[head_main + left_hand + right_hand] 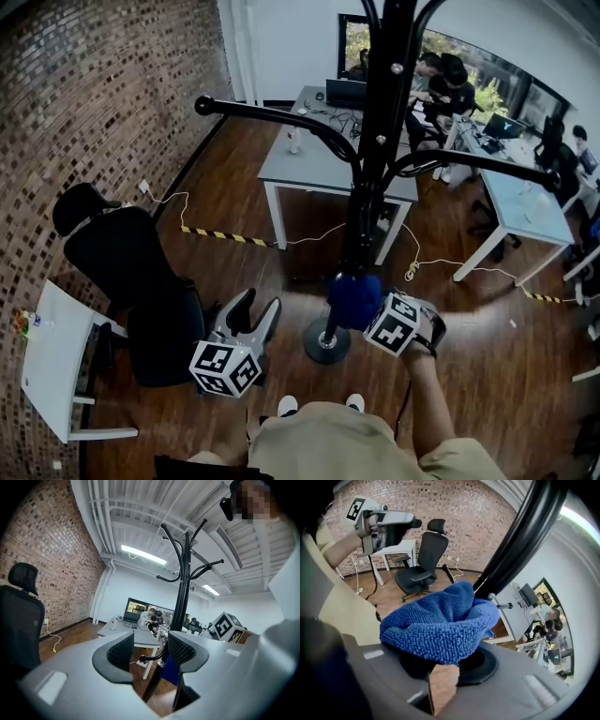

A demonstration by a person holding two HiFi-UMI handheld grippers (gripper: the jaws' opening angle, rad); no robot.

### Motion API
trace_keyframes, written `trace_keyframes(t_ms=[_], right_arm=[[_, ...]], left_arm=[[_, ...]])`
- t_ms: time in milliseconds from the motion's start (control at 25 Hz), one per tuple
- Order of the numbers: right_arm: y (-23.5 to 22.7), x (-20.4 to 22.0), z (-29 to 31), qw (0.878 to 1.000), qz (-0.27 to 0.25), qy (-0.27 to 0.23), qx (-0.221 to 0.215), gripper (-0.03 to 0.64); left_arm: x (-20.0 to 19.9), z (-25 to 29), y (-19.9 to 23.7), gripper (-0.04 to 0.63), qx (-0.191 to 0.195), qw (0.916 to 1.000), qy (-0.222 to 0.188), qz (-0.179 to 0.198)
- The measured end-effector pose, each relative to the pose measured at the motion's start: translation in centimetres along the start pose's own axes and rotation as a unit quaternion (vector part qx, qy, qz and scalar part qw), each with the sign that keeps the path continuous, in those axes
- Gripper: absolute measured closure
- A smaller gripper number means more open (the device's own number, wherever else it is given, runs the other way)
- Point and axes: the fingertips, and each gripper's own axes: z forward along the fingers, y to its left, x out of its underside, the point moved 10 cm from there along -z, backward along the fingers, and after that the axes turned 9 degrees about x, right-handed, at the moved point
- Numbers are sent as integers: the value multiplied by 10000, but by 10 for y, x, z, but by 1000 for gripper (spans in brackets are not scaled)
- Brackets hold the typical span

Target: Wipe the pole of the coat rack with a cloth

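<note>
Right gripper [367,309] clamps cloth [349,292] against pole [373,178], low near base. Left gripper [255,312] off left, jaws apart, empty. Advice: press firmly, stroke pole's full length.

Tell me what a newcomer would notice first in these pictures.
The black coat rack pole rises through the middle of the head view. Low on it, just above the round base, the right gripper holds a bright blue cloth against the pole. The left gripper hangs open and empty beside a black office chair.
</note>
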Motion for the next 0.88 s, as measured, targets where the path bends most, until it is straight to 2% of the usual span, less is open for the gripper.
trace_keyframes(t_ms=[160,200,280,400,520,600,680,760,880], right_arm=[[-3,30,-33,9989,157,137,-429,531],[-7,38,-42,9985,269,0,-473,531],[-27,56,-62,9942,765,-580,-481,531],[-71,74,-83,9705,1741,-1659,-160,531],[-112,73,-81,9505,2210,-2157,339,531],[-134,62,-65,9443,2289,-2334,387,529],[-148,48,-36,9413,2226,-2527,214,529],[-151,32,0,9418,2048,-2664,-122,529],[-138,13,53,9479,1694,-2595,-734,529]], left_arm=[[-1,6,-2,389,-30,10000,-9,2],[0,5,-1,388,-56,10000,-15,-17],[1,3,-2,388,-125,9999,-26,-54],[-1,3,-6,388,-230,9997,-46,-29],[-5,3,-14,390,-272,9996,-62,85],[-6,2,-19,390,-328,9993,-86,124],[-5,0,-24,390,-427,9989,-98,148],[-5,-1,-30,389,-511,9985,-103,166],[-5,-5,-39,390,-612,9979,-120,199]])
